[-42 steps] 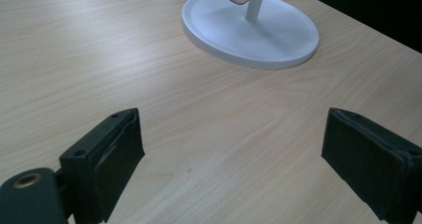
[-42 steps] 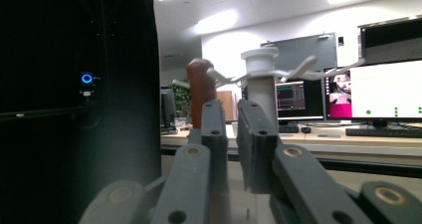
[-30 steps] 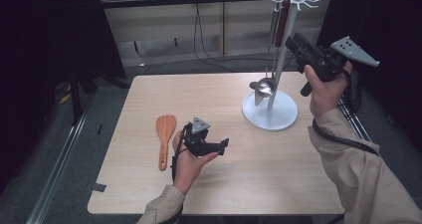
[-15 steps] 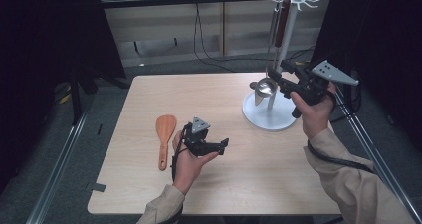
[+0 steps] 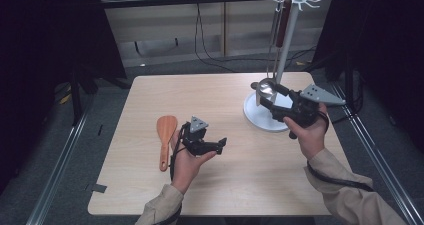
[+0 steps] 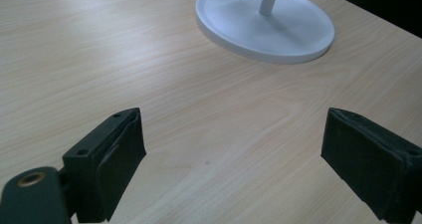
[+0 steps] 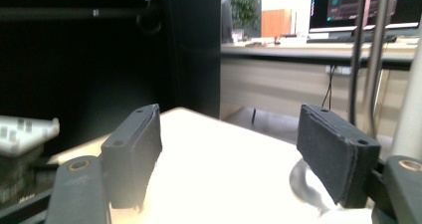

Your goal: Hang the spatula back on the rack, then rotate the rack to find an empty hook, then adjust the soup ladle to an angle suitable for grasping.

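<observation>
A white utensil stand [image 5: 285, 50] rises from a round base [image 5: 260, 119] at the table's right. From its top hooks hangs a ladle [image 5: 281, 24] with a dark red handle, its metal bowl [image 5: 265, 88] low over the base. My right gripper [image 5: 268, 98] is open just over the base, jaws pointing left beside the ladle bowl [image 7: 304, 185]; nothing is between the jaws [image 7: 229, 134]. A wooden spatula [image 5: 165, 135] lies flat at centre-left. Just right of it my left gripper [image 5: 220, 144] rests open and empty, facing the base [image 6: 263, 27] across bare table [image 6: 231, 134].
The light wooden table [image 5: 210, 100] has free surface at its back and front. Dark curtains hang at both sides, and cables run along the floor behind the table. A metal rail [image 5: 370, 155] passes close to the table's right edge.
My right gripper has come down and leftward from up beside the stand's pole to low over the base, next to the ladle bowl. The left gripper and spatula have stayed put.
</observation>
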### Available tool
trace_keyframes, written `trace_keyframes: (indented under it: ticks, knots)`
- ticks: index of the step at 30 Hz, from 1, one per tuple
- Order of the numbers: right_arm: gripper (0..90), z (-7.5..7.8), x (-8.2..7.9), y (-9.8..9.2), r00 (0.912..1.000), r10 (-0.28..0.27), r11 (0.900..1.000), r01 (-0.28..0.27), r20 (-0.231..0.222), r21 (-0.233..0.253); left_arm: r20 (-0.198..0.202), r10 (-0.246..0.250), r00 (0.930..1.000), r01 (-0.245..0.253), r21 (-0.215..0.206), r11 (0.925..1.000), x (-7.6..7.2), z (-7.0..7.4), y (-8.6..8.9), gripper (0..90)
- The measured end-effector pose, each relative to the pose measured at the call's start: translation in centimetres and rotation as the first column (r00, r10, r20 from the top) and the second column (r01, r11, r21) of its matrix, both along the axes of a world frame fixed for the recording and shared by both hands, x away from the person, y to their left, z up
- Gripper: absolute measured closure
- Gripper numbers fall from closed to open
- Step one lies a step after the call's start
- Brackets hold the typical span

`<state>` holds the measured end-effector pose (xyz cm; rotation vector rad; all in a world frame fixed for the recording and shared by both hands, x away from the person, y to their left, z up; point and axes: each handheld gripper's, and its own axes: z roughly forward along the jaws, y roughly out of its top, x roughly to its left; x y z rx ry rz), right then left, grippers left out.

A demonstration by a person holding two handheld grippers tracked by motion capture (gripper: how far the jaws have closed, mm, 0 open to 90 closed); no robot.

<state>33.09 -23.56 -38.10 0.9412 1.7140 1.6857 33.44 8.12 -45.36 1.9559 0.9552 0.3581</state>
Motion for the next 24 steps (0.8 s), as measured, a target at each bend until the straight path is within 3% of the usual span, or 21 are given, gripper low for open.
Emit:
trace_keyframes:
  ticks: [1,2,7,13,16,18,19,24]
  knots:
    - [25.4,-0.5,-0.3,0.1,0.9999,0.007,1.0,-0.007,-0.015,-0.015,-0.002,0.009,1.0,-0.009,-0.011,0.9999,0.0,-0.1,0.0,10.4]
    - [25.0,-0.8,-0.4,0.2,0.9997,0.011,1.0,-0.011,-0.022,-0.023,-0.004,0.001,1.0,0.0,0.011,0.9999,-0.1,0.0,0.4,11.4]
    - [23.9,-2.4,-1.6,0.5,0.9977,0.032,0.998,-0.035,-0.06,-0.052,-0.003,0.01,0.9999,-0.01,0.016,0.9998,-0.1,0.1,2.0,13.9]
    - [23.4,-3.5,-2.7,0.8,0.9956,0.055,0.995,-0.061,-0.076,-0.077,-0.017,0.023,0.9996,-0.022,0.045,0.9987,-0.2,-0.3,4.3,21.5]
    - [23.2,-4.0,-3.1,0.8,0.9942,0.056,0.996,-0.062,-0.092,-0.065,-0.04,0.044,0.9982,-0.041,0.063,0.9972,-0.3,-0.3,5.7,29.4]
    - [23.2,-4.4,-3.2,0.8,0.9932,0.064,0.995,-0.071,-0.097,-0.067,-0.063,0.06,0.9962,-0.055,0.071,0.9959,-0.4,-0.3,6.6,44.4]
    - [23.1,-4.6,-3.3,0.9,0.9926,0.063,0.995,-0.071,-0.103,-0.069,-0.065,0.067,0.9957,-0.061,0.083,0.9946,-0.5,-0.3,7.2,45.4]
    - [23.1,-4.9,-3.3,0.9,0.9913,0.075,0.994,-0.082,-0.109,-0.067,-0.091,0.115,0.9892,-0.102,0.137,0.9853,-0.8,-0.4,10.0,69.7]
